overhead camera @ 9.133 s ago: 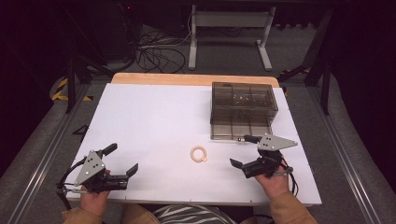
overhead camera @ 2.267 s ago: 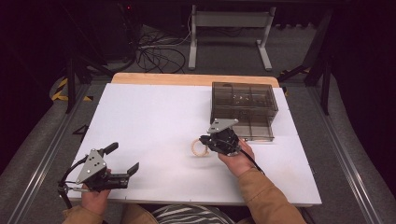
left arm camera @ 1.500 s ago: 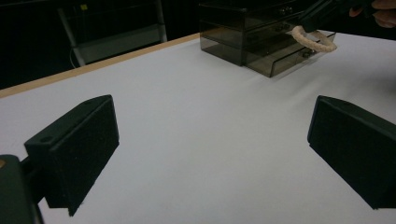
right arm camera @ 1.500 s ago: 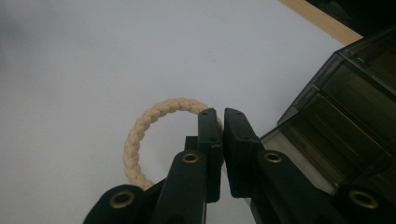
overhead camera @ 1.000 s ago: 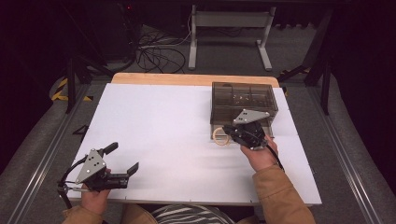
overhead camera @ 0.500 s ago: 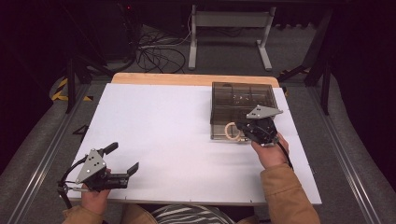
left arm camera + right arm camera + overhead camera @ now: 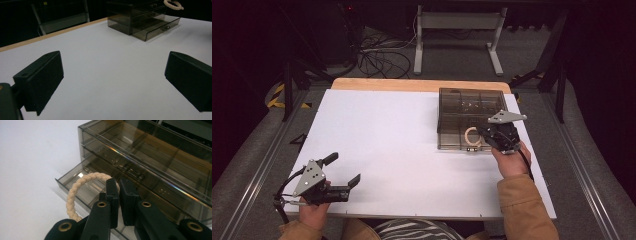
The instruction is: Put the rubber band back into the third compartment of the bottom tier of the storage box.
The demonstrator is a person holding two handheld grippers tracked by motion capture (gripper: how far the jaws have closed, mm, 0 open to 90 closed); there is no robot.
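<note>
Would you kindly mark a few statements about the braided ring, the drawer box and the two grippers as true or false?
1. The right gripper is shut on the braided ring. True.
2. The ring lies flat on the white table. False: it is held over the open bottom drawer.
3. The left gripper is open and holds nothing. True.
4. Every drawer of the drawer box is shut. False: the bottom one is pulled out.

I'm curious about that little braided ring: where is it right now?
In the high view the braided ring hangs pinched in the right gripper, over the open bottom drawer of the smoky plastic drawer box, at the table's right.
</note>
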